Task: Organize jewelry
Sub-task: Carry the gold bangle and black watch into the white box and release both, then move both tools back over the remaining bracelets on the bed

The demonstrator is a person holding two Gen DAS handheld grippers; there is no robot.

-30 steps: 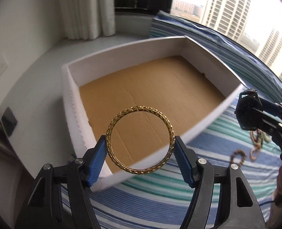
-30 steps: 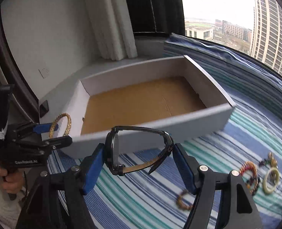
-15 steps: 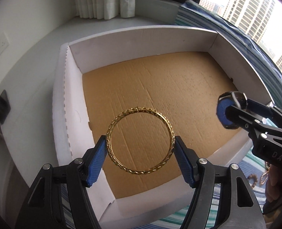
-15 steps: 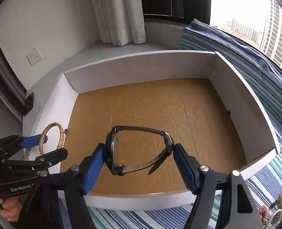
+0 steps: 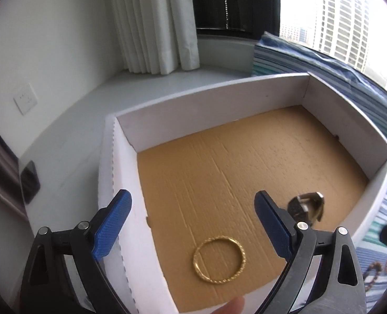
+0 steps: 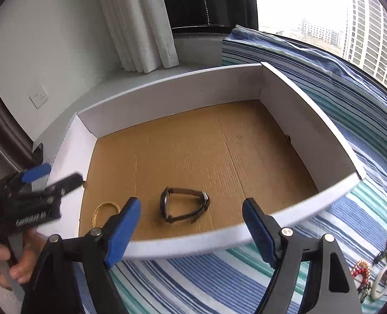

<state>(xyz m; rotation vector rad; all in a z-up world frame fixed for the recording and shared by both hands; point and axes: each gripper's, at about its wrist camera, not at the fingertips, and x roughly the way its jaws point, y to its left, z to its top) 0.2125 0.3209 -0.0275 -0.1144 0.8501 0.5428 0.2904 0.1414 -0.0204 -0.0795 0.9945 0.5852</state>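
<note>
A white-walled box (image 5: 214,96) with a brown cardboard floor sits on the striped bedspread. A gold bangle (image 5: 219,259) lies flat on the box floor near its front left corner; it also shows in the right wrist view (image 6: 105,210). A dark watch (image 6: 185,205) lies on the floor a little to its right, and shows in the left wrist view (image 5: 306,206) partly behind a finger. My left gripper (image 5: 193,219) is open and empty above the bangle. My right gripper (image 6: 192,225) is open and empty above the box's front wall (image 6: 183,243).
Several loose bracelets (image 6: 360,269) and a white bangle (image 6: 383,278) lie on the striped bedspread (image 6: 219,282) to the right of the box. A white curtain (image 5: 154,23), a window ledge and a wall socket (image 5: 26,99) lie behind the box.
Both grippers opened. The gold bangle dropped from the left gripper and the watch from the right gripper onto the box floor. Both grippers pulled back toward the front.
</note>
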